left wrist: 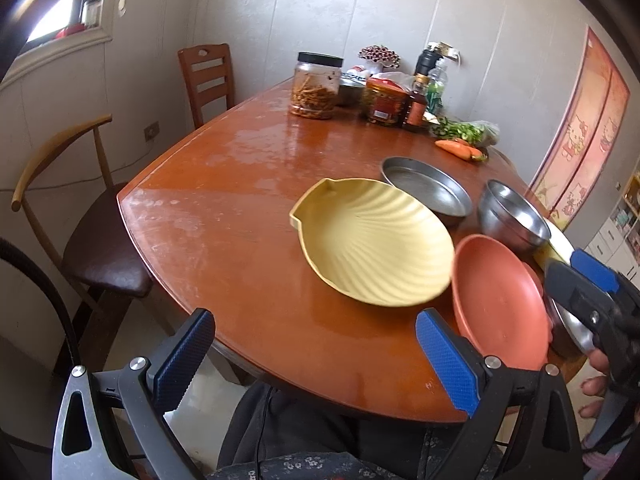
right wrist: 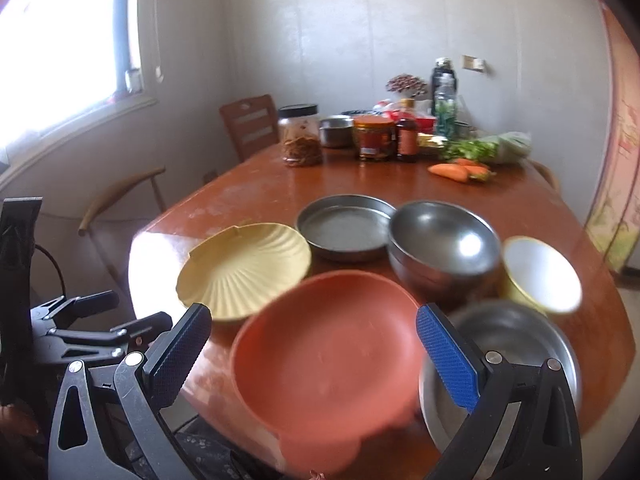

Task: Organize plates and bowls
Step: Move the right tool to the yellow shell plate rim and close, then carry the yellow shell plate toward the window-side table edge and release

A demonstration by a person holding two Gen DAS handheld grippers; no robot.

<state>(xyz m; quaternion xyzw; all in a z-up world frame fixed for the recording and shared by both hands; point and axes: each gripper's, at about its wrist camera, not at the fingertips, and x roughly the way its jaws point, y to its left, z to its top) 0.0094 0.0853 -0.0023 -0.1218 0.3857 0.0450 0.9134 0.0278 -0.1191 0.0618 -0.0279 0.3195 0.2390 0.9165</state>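
The left hand-held gripper (left wrist: 316, 356) hangs over the near edge of the bench (left wrist: 224, 216) with its blue fingers wide apart and nothing between them. The right hand-held gripper (right wrist: 314, 354) is also spread open, and the terracotta plate (right wrist: 332, 356) lies just in front of it, at the near edge. This plate looks like matte plastic, light and stiff, so I think its raised rim is the best place to pinch. Beside it on the left is the yellow shell-shaped plate (left wrist: 372, 240), ribbed, probably light too. Farther back stand a flat steel pan (right wrist: 346, 226) and stacked steel bowls (right wrist: 444, 248); they are smooth and shiny, likely slippery at the thin rims. On the right are a white and yellow bowl (right wrist: 540, 272), perhaps ceramic and fragile, and another steel bowl (right wrist: 516, 340).
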